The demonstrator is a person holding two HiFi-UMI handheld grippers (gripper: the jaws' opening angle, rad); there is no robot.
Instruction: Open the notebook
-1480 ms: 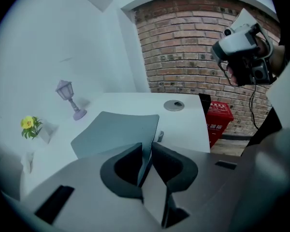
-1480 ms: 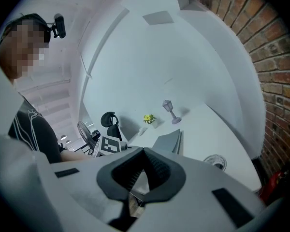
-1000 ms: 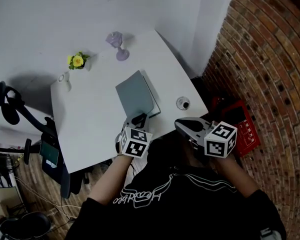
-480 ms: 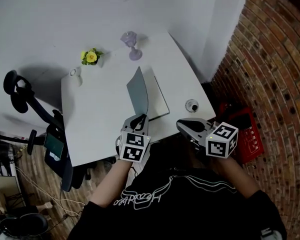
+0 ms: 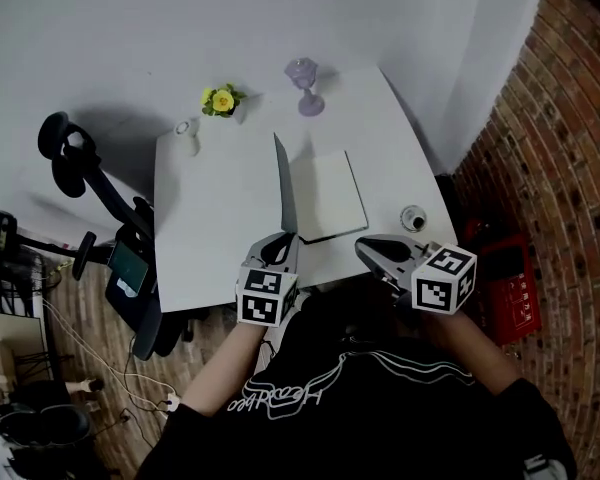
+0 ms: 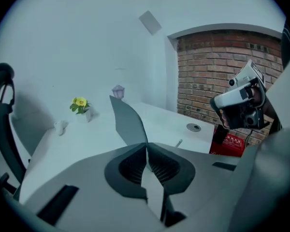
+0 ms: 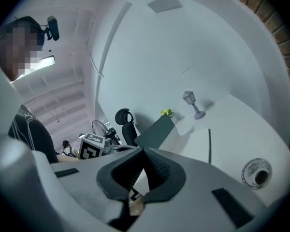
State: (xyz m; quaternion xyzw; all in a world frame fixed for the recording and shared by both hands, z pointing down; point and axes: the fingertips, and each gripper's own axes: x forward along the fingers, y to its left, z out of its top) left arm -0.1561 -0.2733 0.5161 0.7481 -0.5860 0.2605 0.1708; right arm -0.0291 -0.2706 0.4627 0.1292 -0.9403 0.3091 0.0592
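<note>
At the near edge of the notebook [image 5: 325, 196], the left gripper [image 5: 279, 246] is clenched on the grey cover [image 5: 286, 203], which stands upright over the white page. Just right of that edge, the right gripper [image 5: 382, 253] is closed on nothing. With only a thin corner pinched, the cover may slip and fall shut. Nothing pins the book, so a pull could drag it. Beyond it, the goblet [image 5: 303, 76] looks safe.

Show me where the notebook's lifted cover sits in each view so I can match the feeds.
Head view: the notebook cover stands edge-on at centre, just left of the white pages.
Left gripper view: the cover rises from between the jaws, centre-left.
Right gripper view: the cover is the dark slab just above the jaws.
Shared landmark: the purple goblet, farther back than the cover in all three.
</note>
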